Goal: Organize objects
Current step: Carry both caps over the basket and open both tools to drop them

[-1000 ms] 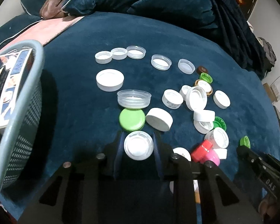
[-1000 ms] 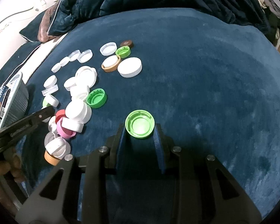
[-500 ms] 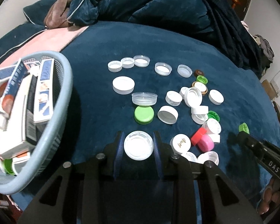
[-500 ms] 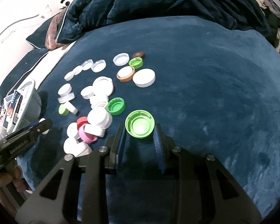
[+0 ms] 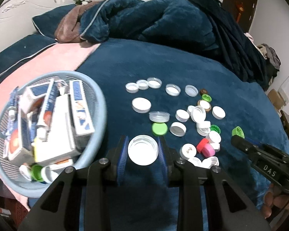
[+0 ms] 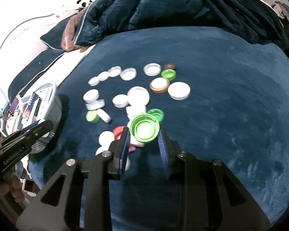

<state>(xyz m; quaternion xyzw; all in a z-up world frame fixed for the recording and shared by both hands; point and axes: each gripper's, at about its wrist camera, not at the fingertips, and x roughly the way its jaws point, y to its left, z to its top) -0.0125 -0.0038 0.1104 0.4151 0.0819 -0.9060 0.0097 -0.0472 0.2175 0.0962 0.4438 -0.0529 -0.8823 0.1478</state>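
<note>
**Operator:** Between the blue pads of my left gripper [image 5: 142, 150] sits a white cap [image 5: 143, 149], open side up, clamped at its rim. My right gripper [image 6: 144, 132] is closed on a green cap [image 6: 144, 128] the same way. Both are lifted clear of the bed [image 5: 163, 61].

**Observer:** Where do they go?

**Operator:** My guess is the blue basket [image 5: 98, 104], already full of boxes and tubes, with a few caps at its near rim. In the left wrist view it fills the left half of the frame, just beside the white cap and slightly lower left of it. So the left hand is the nearer one; a short swing toward the left edge should put the cap over the rim.

**Observer:** And the right?

**Operator:** Farther off. In the right wrist view the basket [image 6: 54, 104] lies at middle left, with the loose caps [image 6: 138, 94] and the left gripper [image 6: 46, 125] in between. I'd send the left first, then cross over. I can't tell whether sorting by colour is intended.
</note>
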